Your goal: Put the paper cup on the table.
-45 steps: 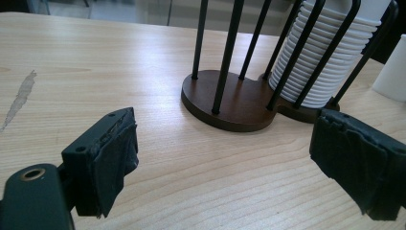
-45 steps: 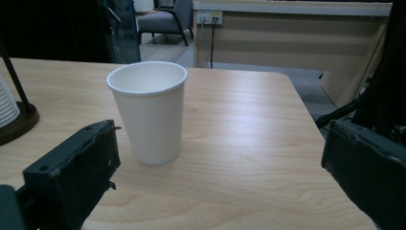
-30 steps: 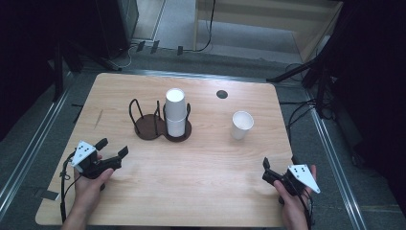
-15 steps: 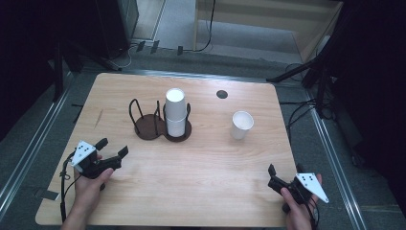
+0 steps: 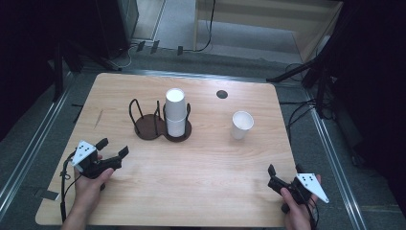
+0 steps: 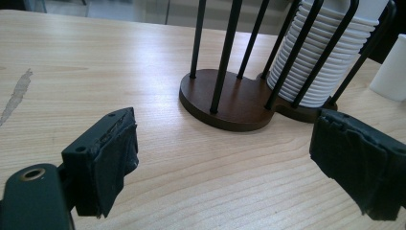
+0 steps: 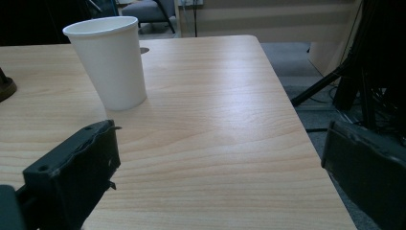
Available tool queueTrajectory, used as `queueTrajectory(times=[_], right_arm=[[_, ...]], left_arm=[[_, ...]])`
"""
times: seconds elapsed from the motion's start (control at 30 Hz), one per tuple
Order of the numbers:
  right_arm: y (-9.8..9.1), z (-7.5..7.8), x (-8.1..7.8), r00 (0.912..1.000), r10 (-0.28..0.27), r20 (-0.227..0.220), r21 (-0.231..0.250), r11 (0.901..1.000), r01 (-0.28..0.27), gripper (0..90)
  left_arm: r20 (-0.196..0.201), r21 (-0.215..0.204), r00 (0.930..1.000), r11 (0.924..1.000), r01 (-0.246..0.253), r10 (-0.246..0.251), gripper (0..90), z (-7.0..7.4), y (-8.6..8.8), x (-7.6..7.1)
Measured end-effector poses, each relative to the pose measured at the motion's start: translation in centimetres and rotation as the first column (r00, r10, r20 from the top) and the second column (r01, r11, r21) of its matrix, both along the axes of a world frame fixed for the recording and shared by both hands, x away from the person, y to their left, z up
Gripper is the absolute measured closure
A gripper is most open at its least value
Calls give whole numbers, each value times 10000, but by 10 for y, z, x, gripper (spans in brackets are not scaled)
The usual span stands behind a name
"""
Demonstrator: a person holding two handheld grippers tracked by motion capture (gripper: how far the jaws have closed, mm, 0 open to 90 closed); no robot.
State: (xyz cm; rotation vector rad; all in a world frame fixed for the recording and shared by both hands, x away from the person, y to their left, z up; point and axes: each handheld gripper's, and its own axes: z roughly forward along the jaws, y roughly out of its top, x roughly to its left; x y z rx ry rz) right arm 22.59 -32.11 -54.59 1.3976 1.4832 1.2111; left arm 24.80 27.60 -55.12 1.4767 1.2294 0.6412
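Observation:
A stack of white paper cups [image 5: 175,112] [image 6: 325,52] stands in the right ring of a dark two-ring wire holder [image 5: 160,125] [image 6: 230,103] at the table's middle; its left ring is vacant. A single white paper cup [image 5: 242,124] [image 7: 110,62] stands upright to the right of it. My left gripper [image 5: 113,147] [image 6: 230,167] rests low near the table's front left, open, jaws toward the holder, nothing between them. My right gripper [image 5: 284,169] [image 7: 220,182] sits at the front right corner, open, jaws toward the single cup and apart from it.
A round dark grommet [image 5: 221,94] lies in the wooden tabletop [image 5: 206,177] near the far edge. A pale scuff [image 6: 16,93] marks the wood on the left. The table's right edge runs beside my right gripper; cables and stands lie on the floor beyond.
My right gripper has drawn back toward the front edge and slightly right. The left gripper and the cups have stayed where they were.

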Motion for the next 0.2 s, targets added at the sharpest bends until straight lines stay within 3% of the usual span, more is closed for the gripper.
queueTrajectory(times=[0.2], right_arm=[[-1, 0, 0, 10000, 18, 44, 31, 10000, -18, 0]], left_arm=[[-25, -8, 10000, 10000, 10, -10, 96, 0, 1, 0]])
